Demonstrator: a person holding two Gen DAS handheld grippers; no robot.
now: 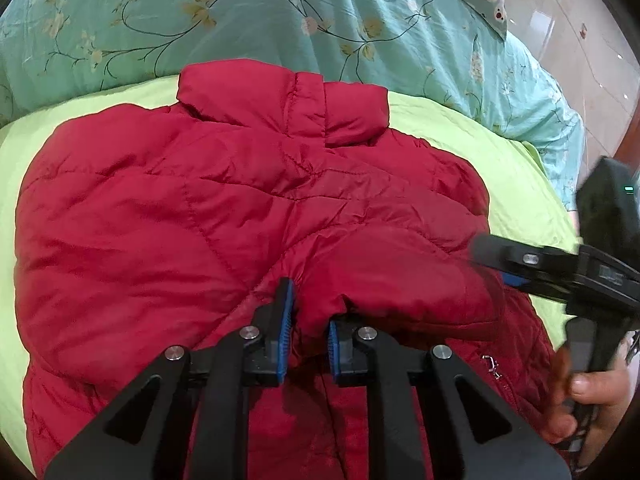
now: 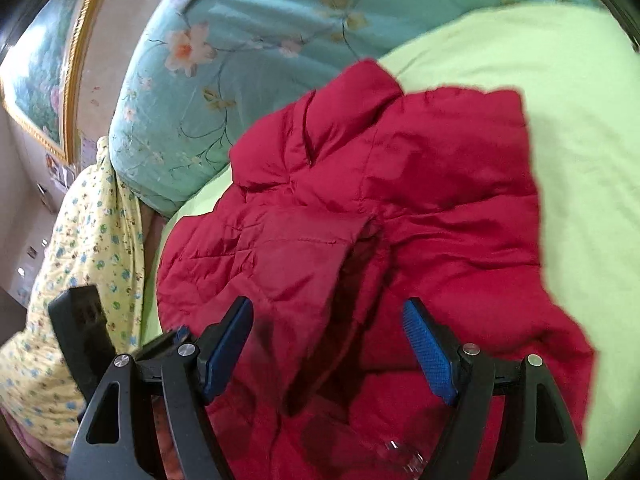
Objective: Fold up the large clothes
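A puffy red quilted jacket [image 1: 224,216] lies on a lime-green sheet [image 1: 500,168] on the bed, filling the centre of both views, collar twd the top of the left-wrist frame. Behind it, across the top of that frame, sits a teal floral quilt [image 1: 200,20].

The left claw [image 1: 310,330], bottom centre of the left-wrist view, is clamped on a bunched fold of the jacket, prob. a sleeve cuff [image 1: 320,312] pulled in over the chest; red fabric is pinched between its 2 blue pads.

The right claw [image 2: 328,348], bottom centre of the right-wrist view, stands wide apart w/ nothing gripped, hovering over the jacket's lower part. In the left-wrist view it shows at the right edge, motion-blurred, just beside the jacket's side. A yellow floral cloth [image 2: 92,232] hangs at the left of the right-wrist frame.

Progress, as a judgement: early to mid. The jacket looks laid out flat and 1 sleeve seems to be coming across the body. The other sleeve isn't clearly tucked; can't tell where it lies. The fold of hem up to collar isn't done, since the collar is still fully exposed. So approx. 1 of 3 folds is underway, w/ the rest left.
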